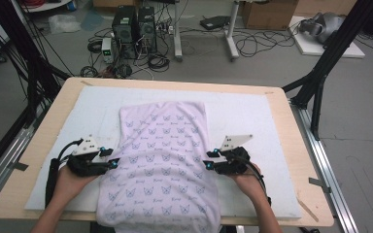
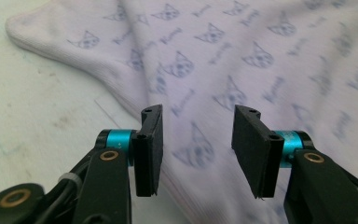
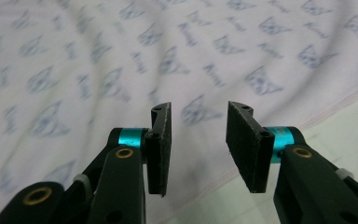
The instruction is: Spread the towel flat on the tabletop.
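Observation:
A pale lilac garment [image 1: 162, 155] printed with blue cat faces lies flat on a white foam mat [image 1: 252, 111], its near end hanging over the table's front edge. My left gripper [image 1: 110, 158] sits at the garment's left edge, pointing right toward it. In the left gripper view the gripper [image 2: 198, 144] is open, its pads above the cloth [image 2: 261, 56] near a folded edge, with nothing pinched. My right gripper [image 1: 210, 160] is at the right edge, pointing left. In the right gripper view the gripper [image 3: 198, 144] is open over the cloth [image 3: 121, 56], beside its hem.
The mat rests on a wooden table [image 1: 298, 145]. Bare mat lies to the left [image 2: 37, 116] and right [image 3: 345, 140] of the garment. Beyond the table stand computer towers [image 1: 133, 26], tangled cables and black frame legs [image 1: 320, 73].

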Tool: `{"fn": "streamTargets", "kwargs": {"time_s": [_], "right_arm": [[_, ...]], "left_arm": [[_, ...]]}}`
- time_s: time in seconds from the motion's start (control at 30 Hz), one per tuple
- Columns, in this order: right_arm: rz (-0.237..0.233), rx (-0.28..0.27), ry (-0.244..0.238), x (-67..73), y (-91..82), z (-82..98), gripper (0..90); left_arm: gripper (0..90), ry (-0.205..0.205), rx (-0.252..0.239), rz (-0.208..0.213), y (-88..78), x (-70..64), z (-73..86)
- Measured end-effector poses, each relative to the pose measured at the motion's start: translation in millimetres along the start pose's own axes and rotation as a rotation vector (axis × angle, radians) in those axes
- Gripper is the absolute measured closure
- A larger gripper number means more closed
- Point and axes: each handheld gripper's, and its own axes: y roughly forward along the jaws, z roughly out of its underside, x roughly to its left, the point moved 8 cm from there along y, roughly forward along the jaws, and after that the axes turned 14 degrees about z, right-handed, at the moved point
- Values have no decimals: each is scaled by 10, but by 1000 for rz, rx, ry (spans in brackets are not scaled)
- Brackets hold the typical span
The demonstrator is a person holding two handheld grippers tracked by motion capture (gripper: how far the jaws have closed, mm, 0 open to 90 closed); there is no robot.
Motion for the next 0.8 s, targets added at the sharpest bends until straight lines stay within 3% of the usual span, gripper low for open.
{"fn": "streamTargets", "kwargs": {"time_s": [0.1,0.2,0.27,0.43,0.57,0.7,0.8], "right_arm": [[4,15,25,-89,143,-32,611],[3,56,31,-116,237,43,648],[-4,88,29,-128,265,103,707],[1,97,1,-112,261,153,876],[17,99,-8,-107,208,180,900],[-16,112,-6,-24,78,253,900],[-11,74,-22,23,7,208,885]], "left_arm": [[561,-21,26,9,154,98,3],[758,-14,89,19,256,133,80],[824,-18,75,20,237,142,70],[837,-1,85,13,229,121,76],[839,-1,76,20,201,107,86],[842,2,67,31,123,77,107],[825,7,57,28,90,73,91]]}}
